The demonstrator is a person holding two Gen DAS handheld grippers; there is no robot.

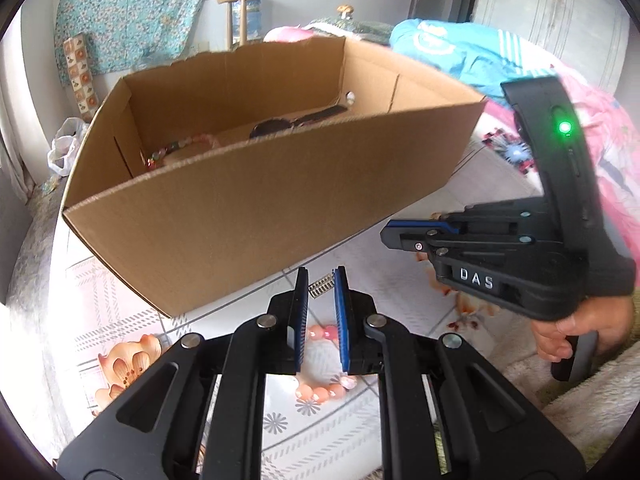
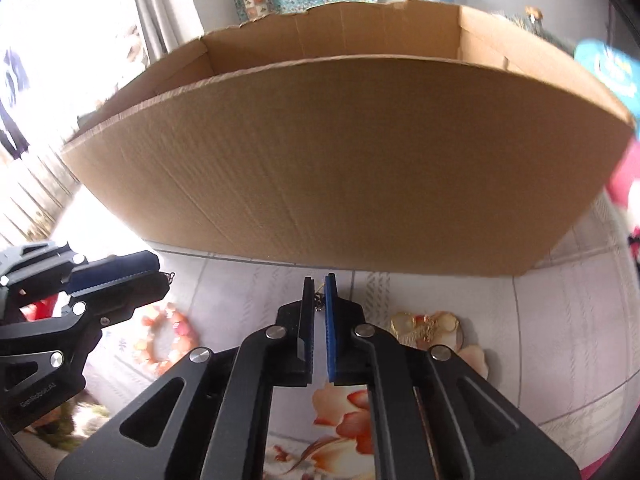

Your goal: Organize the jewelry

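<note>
A brown cardboard box (image 1: 256, 200) stands on the floral cloth; it also fills the right wrist view (image 2: 360, 168). Inside lie a multicoloured bead string (image 1: 172, 150) and a dark hand mirror (image 1: 296, 122). My left gripper (image 1: 320, 280) hovers low over a pink bead bracelet (image 1: 324, 390), jaws narrowly apart, nothing held; the bracelet also shows in the right wrist view (image 2: 168, 340). A small silver clasp piece (image 1: 322, 287) lies past its tips. My right gripper (image 2: 319, 284) is shut on a thin gold chain (image 2: 319, 300). Gold hoop jewelry (image 2: 424, 326) lies to its right.
A blue garment (image 1: 452, 54) and pink bedding (image 1: 600, 132) lie right of the box. A white plastic bag (image 1: 66, 146) sits at the far left. A fuzzy beige blanket (image 1: 580, 392) covers the near right edge.
</note>
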